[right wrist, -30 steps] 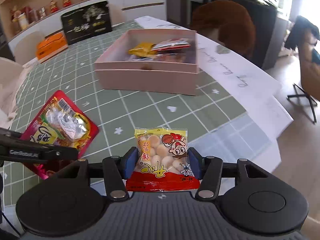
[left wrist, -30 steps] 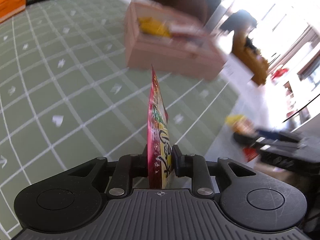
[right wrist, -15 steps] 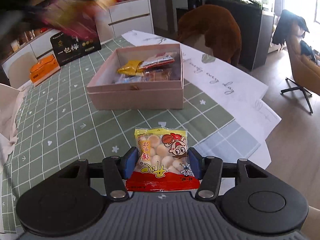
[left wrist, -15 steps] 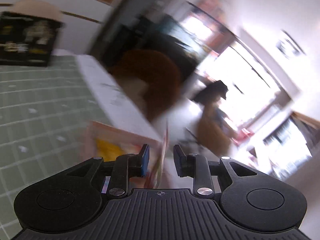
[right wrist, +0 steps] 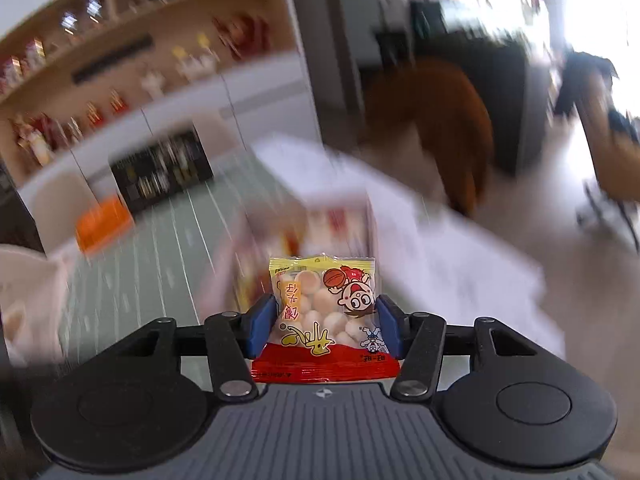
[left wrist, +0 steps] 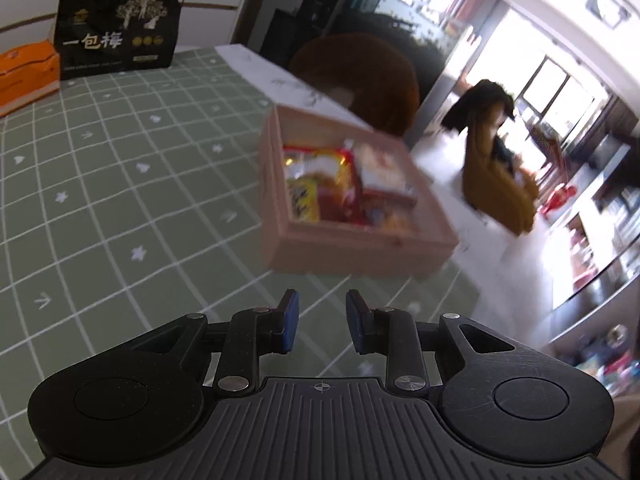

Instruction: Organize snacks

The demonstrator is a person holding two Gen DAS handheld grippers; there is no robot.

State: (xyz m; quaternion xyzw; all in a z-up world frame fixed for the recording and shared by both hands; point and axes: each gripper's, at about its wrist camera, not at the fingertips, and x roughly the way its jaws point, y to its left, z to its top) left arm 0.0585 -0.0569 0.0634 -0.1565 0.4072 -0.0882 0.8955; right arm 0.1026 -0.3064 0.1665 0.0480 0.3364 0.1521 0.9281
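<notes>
Between the right jaws, a small snack packet (right wrist: pixel 323 316) is sitting flat and face-up, pinched by its two side edges; that grip is keeping the printed face level and the front edge free, which suits sliding it down into a container. The right gripper (right wrist: pixel 324 320) is clamped on it, blue pads pressing each side. Ahead of these jaws the view is smeared with motion; a pale pink shape with red and yellow inside is probably the pink box (right wrist: pixel 308 216), though blur is preventing certainty.

Between the left jaws nothing is showing: the left gripper (left wrist: pixel 318 314) is standing apart, empty, hovering over the green checked table (left wrist: pixel 120 184). Just ahead of and slightly right of these jaws, the pink box (left wrist: pixel 344 248) is lying open-topped, several wrapped snacks (left wrist: pixel 340 184) already piled inside, so it is serving as the collection point. My judgement: the left side is finishing its delivery and the right packet is going in next.

Far ahead-left of the left jaws, a black bag (left wrist: pixel 118 42) and an orange box (left wrist: pixel 26 72) are resting at the table's back edge.
</notes>
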